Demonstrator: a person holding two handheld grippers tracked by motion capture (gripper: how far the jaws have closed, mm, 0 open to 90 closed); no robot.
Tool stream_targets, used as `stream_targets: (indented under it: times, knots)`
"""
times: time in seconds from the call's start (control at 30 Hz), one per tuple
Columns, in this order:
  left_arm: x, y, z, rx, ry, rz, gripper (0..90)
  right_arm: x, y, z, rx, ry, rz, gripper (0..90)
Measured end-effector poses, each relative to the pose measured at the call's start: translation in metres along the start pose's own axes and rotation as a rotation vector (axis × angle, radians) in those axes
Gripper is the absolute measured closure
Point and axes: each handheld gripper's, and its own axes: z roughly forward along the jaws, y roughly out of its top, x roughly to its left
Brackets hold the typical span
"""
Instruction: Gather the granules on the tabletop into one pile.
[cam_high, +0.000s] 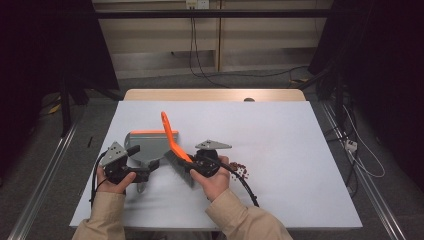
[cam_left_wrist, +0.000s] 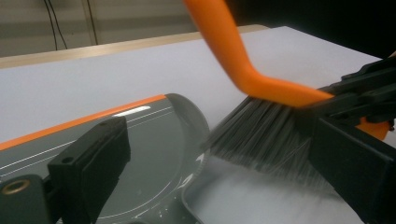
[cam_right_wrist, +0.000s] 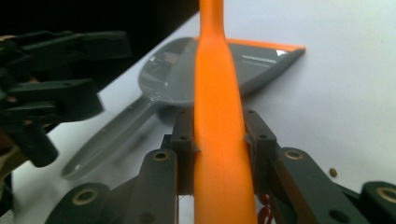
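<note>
Grey dustpan (cam_high: 145, 145) with orange front lip lying flat on the white table (cam_high: 280, 135), left of centre; pan interior bare and glossy in the left gripper view (cam_left_wrist: 154, 154), nothing visible inside; handle pointing toward the person's side.

Right gripper (cam_high: 197, 167) clamped on the orange handle of the brush (cam_high: 172, 137); in the right gripper view both jaws pressed against the handle's sides (cam_right_wrist: 219, 140), no gap visible; handle rising away from the jaws, tilted up and toward the far edge; grey bristles (cam_left_wrist: 261, 140) angled down onto the table just beside the pan's near corner, tips blurred, contact with the pan rim not certain.

Left gripper (cam_high: 142, 172) at the dustpan handle; one jaw seen above the pan in its own view (cam_left_wrist: 88, 163); whether closed on the handle: cannot tell.

Small cluster of dark red bits (cam_high: 241, 171) on the table just right of the right hand (cam_high: 216, 182), apart from the brush and the pan; one single bit on the table in the right gripper view (cam_right_wrist: 333, 172); cable (cam_high: 245, 187) trailing from the right gripper toward the near edge.
</note>
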Motion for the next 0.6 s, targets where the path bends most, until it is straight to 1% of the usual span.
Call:
stream_targets:
  times: [0.03,0.1,0.13,0.17,0.27,0.43,0.6]
  knots:
    - [0.0,0.0,0.0,-0.001,0.0,-0.001,5.6,-0.001,-0.001,0.002,0.014,-0.017,0.0,71.1]
    - [0.0,0.0,-0.001,-0.001,0.001,0.004,5.6,-0.004,-0.002,0.004,0.033,-0.069,-0.011,71.1]
    - [0.0,0.0,-0.001,-0.003,0.001,0.001,5.6,-0.007,-0.001,0.003,0.038,-0.083,0.001,71.1]
    - [0.0,0.0,-0.001,-0.004,0.002,0.001,5.6,-0.01,-0.002,0.001,0.042,-0.088,0.027,71.1]
    - [0.0,0.0,0.0,0.0,0.002,-0.001,5.6,-0.017,-0.002,-0.004,0.054,-0.127,0.048,70.9]
    - [0.0,0.0,0.0,0.002,0.001,0.005,5.6,-0.03,-0.004,-0.011,0.08,-0.156,0.1,69.9]
    - [0.0,0.0,0.0,0.001,0.003,0.002,5.6,-0.036,-0.004,-0.017,0.092,-0.182,0.097,69.5]
